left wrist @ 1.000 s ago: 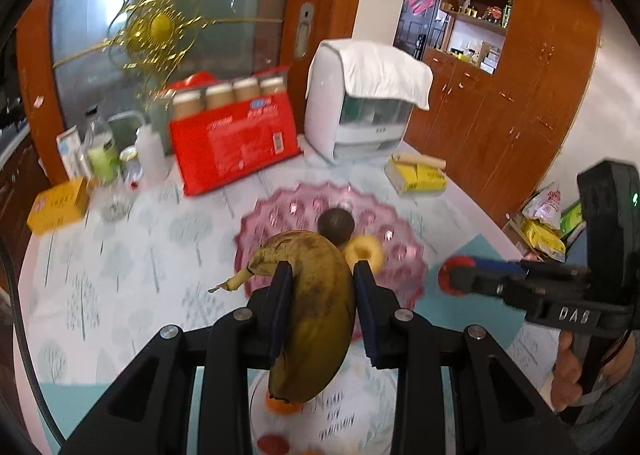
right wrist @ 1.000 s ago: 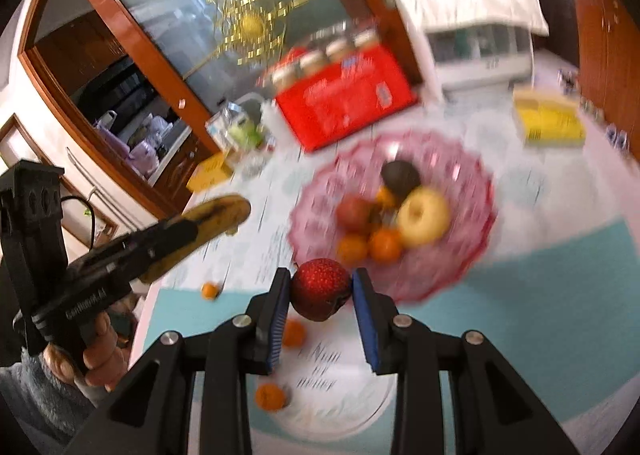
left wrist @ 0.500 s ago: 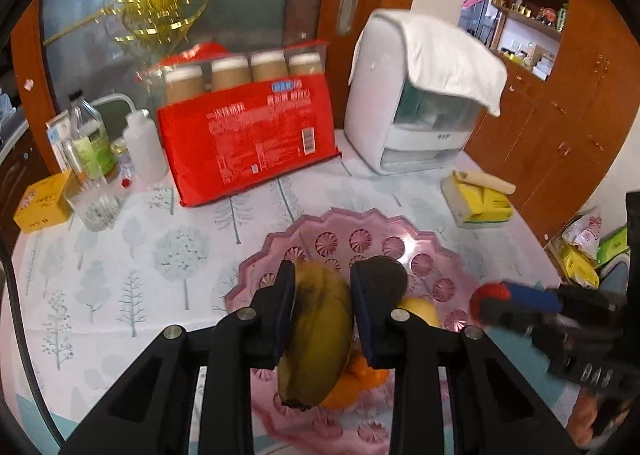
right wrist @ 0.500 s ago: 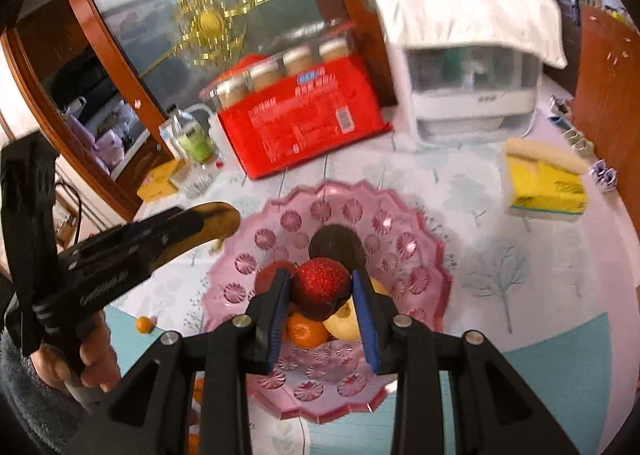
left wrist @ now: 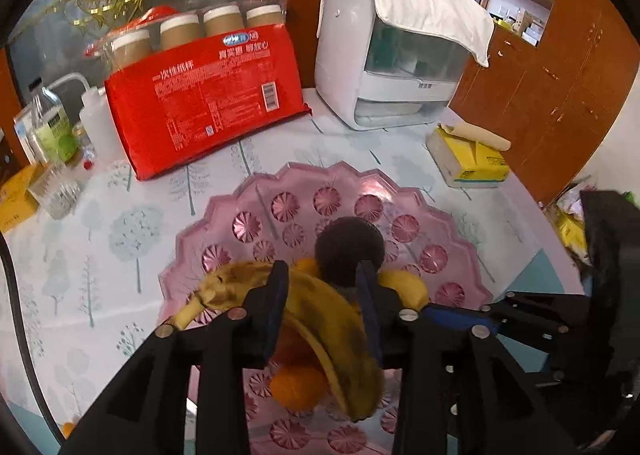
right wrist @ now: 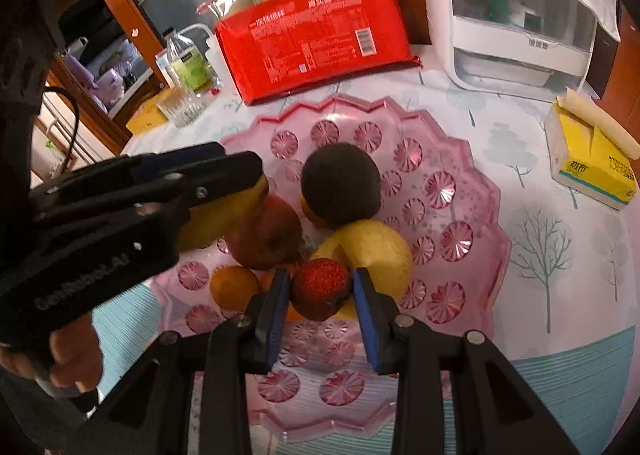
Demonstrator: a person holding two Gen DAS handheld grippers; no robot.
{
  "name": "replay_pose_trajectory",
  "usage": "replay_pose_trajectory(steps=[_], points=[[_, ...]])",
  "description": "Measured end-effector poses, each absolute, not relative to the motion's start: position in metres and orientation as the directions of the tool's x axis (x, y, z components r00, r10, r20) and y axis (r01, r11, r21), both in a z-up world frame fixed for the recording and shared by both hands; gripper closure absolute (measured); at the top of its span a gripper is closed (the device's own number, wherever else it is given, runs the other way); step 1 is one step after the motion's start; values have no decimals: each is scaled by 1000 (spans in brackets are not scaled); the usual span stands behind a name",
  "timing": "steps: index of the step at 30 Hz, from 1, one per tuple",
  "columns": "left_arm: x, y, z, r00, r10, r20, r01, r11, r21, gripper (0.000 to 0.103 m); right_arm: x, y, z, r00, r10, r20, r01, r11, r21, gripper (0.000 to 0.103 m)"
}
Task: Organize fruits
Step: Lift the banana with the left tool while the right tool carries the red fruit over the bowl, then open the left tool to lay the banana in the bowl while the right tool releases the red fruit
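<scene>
My left gripper (left wrist: 322, 295) is shut on a spotted yellow banana (left wrist: 320, 315) and holds it low over the pink glass fruit plate (left wrist: 256, 195). My right gripper (right wrist: 320, 287) is shut on a red bumpy fruit (right wrist: 320, 287) over the same plate (right wrist: 472, 183). On the plate lie a dark round fruit (right wrist: 340, 183), a red apple (right wrist: 264, 235), a yellow apple (right wrist: 372, 243) and oranges (right wrist: 234, 287). The left gripper (right wrist: 224, 175) with the banana shows at the left of the right wrist view.
A red pack of paper cups (left wrist: 208, 95) and a white appliance (left wrist: 392, 55) stand behind the plate. A yellow tissue box (left wrist: 468, 163) lies to the right. Bottles (left wrist: 52, 123) and a glass (left wrist: 56, 191) stand at the left.
Both grippers have moved forward and down over the plate with their fruit. The banana has tilted in the left gripper.
</scene>
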State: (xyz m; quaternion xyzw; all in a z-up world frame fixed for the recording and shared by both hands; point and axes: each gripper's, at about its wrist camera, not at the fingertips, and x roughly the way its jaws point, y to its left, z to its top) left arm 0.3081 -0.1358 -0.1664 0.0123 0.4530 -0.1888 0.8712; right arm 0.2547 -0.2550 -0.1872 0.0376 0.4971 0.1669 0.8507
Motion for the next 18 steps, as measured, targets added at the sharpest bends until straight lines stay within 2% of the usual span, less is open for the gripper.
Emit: replay_pose_trajectory(steps=[2, 4, 18], points=[[305, -130, -164, 516, -338, -787, 327, 927, -183, 54, 251, -256, -187, 455, 330, -827, -254, 938, 235, 68], [300, -123, -159, 529, -332, -781, 301, 934, -193, 40, 247, -257, -185, 464, 333, -821, -259, 937, 234, 67], [270, -83, -135, 562, -291, -774, 220, 955, -199, 38, 232, -259, -172, 493, 335, -803, -230, 940, 251, 66]])
